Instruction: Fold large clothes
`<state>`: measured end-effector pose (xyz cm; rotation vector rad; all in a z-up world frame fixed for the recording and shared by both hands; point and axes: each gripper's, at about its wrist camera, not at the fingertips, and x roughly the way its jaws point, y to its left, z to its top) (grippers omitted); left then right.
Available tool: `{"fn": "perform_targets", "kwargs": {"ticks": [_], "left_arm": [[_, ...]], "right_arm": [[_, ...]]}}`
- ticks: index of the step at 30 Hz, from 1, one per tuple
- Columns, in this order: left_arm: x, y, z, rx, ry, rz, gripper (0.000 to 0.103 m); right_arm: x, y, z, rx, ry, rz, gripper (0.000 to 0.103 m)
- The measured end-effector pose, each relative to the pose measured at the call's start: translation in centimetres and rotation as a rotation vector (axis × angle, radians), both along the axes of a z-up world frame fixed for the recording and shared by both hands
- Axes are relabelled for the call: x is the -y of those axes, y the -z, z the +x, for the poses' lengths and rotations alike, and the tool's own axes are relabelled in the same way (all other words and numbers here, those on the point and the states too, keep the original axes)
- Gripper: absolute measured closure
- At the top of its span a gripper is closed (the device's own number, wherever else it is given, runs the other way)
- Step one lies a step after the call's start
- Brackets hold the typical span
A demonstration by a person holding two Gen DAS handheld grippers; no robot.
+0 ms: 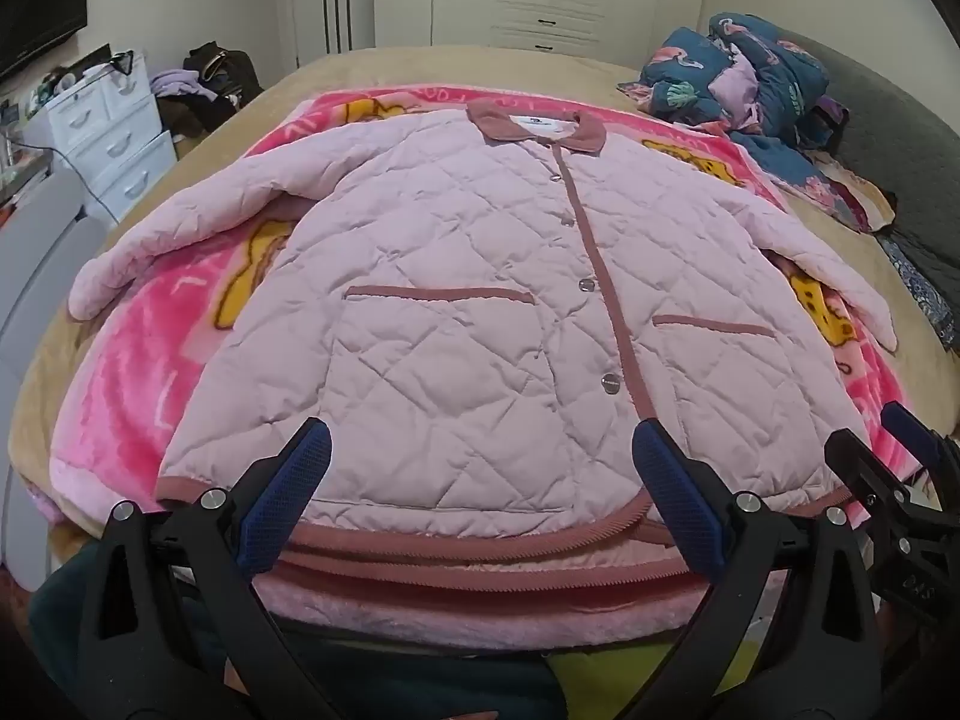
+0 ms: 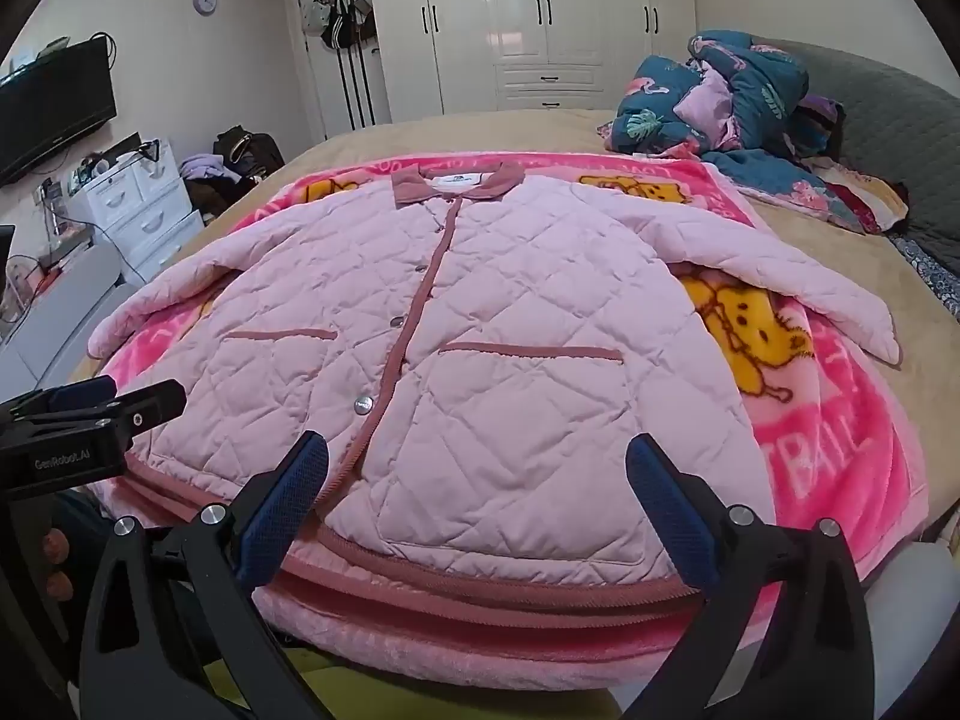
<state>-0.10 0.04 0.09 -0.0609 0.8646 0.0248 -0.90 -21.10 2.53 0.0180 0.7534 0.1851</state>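
A pale pink quilted jacket (image 1: 468, 276) lies flat, front up and buttoned, on a pink cartoon blanket (image 1: 138, 384), collar at the far end, both sleeves spread outward. It also shows in the right wrist view (image 2: 498, 324). My left gripper (image 1: 480, 450) is open and empty, hovering just above the hem near the bed's front edge. My right gripper (image 2: 477, 468) is open and empty over the hem's right half. The right gripper shows at the right edge of the left wrist view (image 1: 882, 438); the left gripper shows at the left edge of the right wrist view (image 2: 120, 396).
The blanket lies on a tan bed (image 1: 384, 69). A heap of dark blue patterned bedding (image 1: 750, 78) sits at the far right by a grey headboard (image 2: 900, 132). White drawers (image 1: 114, 120) and a TV (image 2: 54, 102) stand left; wardrobes (image 2: 540, 18) behind.
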Motion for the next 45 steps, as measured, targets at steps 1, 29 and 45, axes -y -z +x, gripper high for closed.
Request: {"fn": "perform_targets", "kwargs": {"ticks": [1,29,45], "left_arm": [[0.0,0.0,0.1,-0.005,0.001,0.003,0.009],[0.7,-1.1,0.0,0.006,0.005,-0.003,0.009],[0.5,-1.0,-0.2,0.008,0.010,-0.003,0.009]], "right_arm": [[0.0,0.1,0.0,0.002,0.007,0.005,0.004],[0.0,-0.4,-0.2,0.014,0.022,-0.011,0.004],[0.4,-0.3,-0.4,0.019,0.029,-0.009,0.004]]}}
